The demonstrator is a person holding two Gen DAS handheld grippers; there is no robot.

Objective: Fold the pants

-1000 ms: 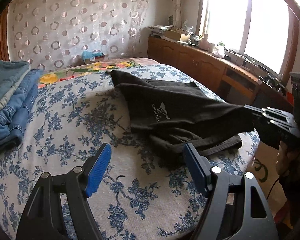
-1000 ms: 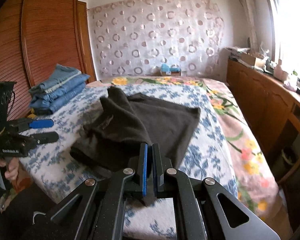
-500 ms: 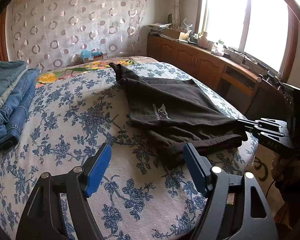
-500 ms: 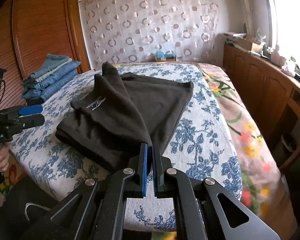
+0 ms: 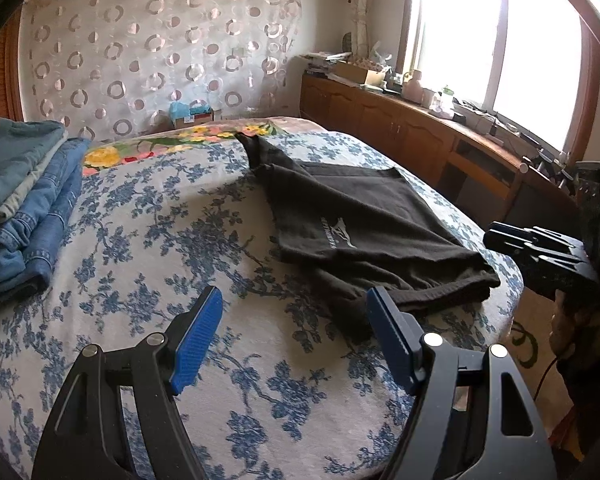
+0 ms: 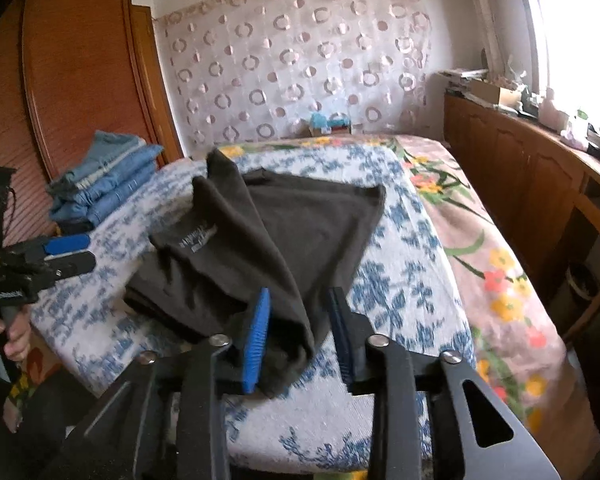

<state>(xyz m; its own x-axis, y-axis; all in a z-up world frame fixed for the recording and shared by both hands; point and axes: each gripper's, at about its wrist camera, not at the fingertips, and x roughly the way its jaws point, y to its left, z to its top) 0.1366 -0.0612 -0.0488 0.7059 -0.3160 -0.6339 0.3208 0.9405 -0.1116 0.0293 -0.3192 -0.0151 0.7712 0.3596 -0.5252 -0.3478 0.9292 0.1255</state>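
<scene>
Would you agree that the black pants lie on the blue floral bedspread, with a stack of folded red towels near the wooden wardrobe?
Not quite: the stack near the wooden wardrobe is folded blue jeans, not red towels, as the right wrist view shows. The black pants do lie on the blue floral bedspread.

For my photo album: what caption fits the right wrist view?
Right gripper, jaws just opening, lets go of dark pants on a flowered bed.
</scene>
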